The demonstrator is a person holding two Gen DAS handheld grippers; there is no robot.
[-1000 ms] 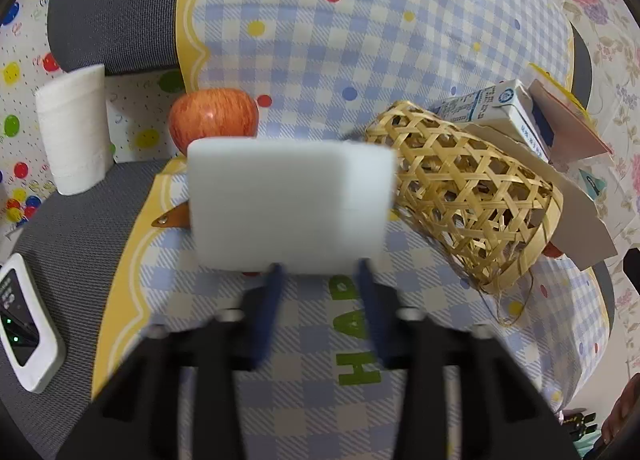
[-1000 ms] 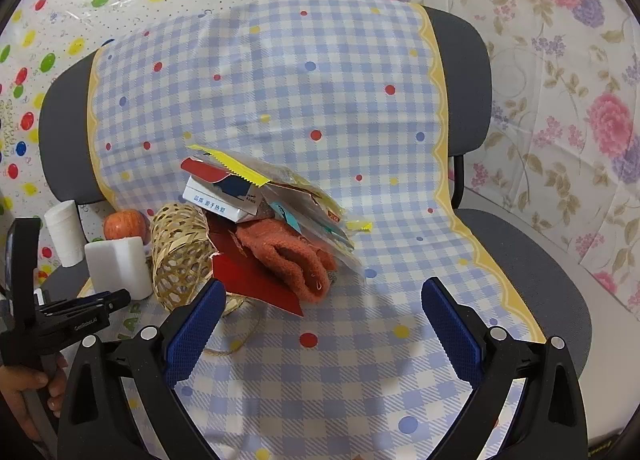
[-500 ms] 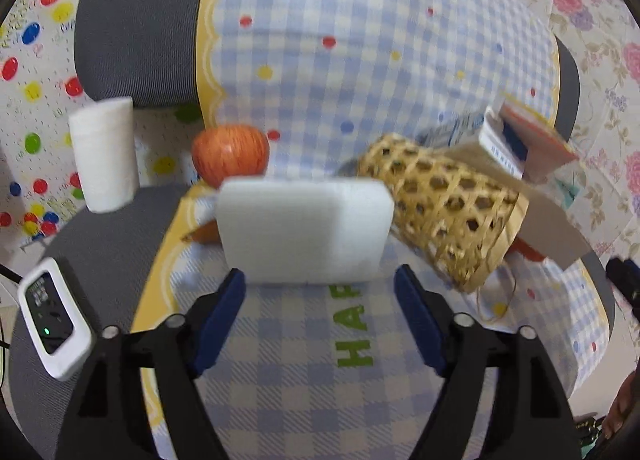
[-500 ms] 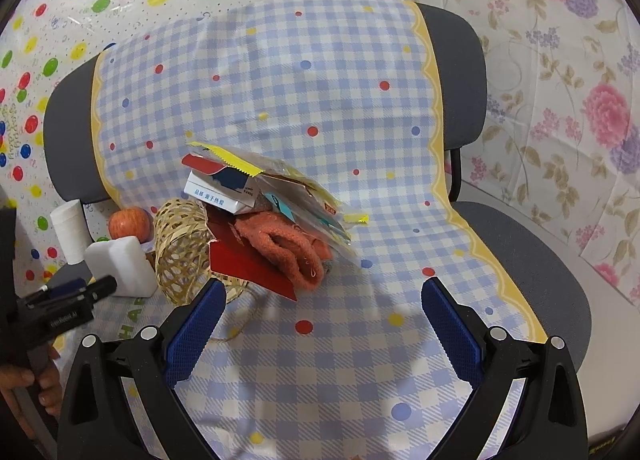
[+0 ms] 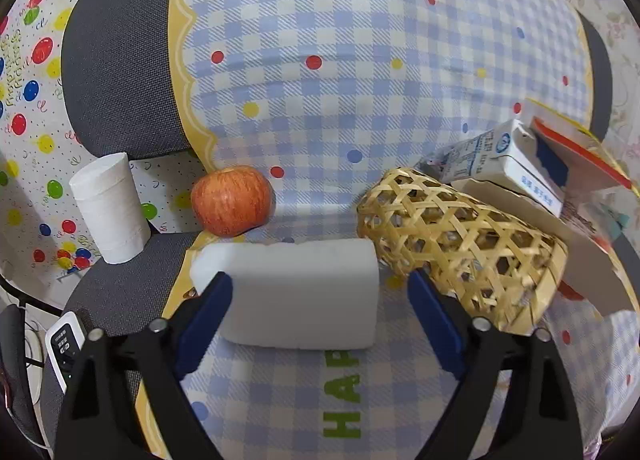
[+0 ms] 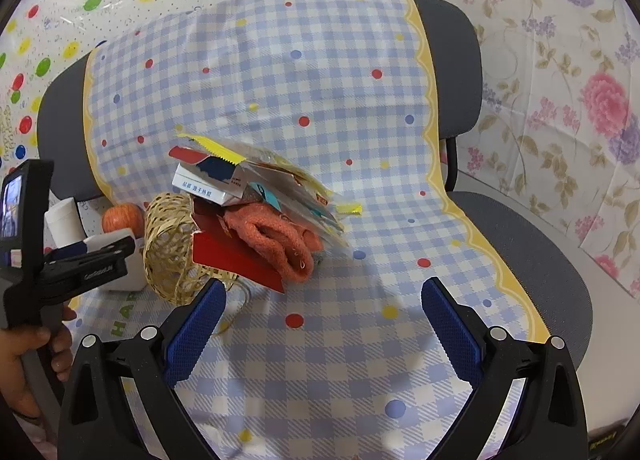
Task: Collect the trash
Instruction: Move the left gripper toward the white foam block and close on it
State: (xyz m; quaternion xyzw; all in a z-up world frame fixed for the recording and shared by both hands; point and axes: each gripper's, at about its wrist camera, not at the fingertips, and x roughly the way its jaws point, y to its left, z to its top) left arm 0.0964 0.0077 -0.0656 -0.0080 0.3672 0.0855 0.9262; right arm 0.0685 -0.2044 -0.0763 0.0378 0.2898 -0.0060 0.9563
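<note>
A white foam block (image 5: 296,296) lies on the checked cloth, in front of a red apple (image 5: 231,199). My left gripper (image 5: 320,308) is open, its jaws either side of the block and apart from it. A woven bamboo basket (image 5: 460,244) lies on its side to the right; it also shows in the right wrist view (image 6: 168,244). Against its mouth sits a pile: a white carton (image 6: 200,187), red card (image 6: 236,260), orange knitted cloth (image 6: 276,240) and clear wrappers (image 6: 288,183). My right gripper (image 6: 320,324) is open and empty, in front of the pile.
A white paper roll (image 5: 110,207) stands at the left beside the chair back. A small white device (image 5: 66,348) lies at the seat's left edge. The checked cloth (image 6: 340,360) covers the grey chair seat and back. Floral sheeting hangs at the right.
My left gripper has opened and let go of the foam block, which now lies on the cloth. The left gripper has drawn back a little. The right gripper has barely moved.
</note>
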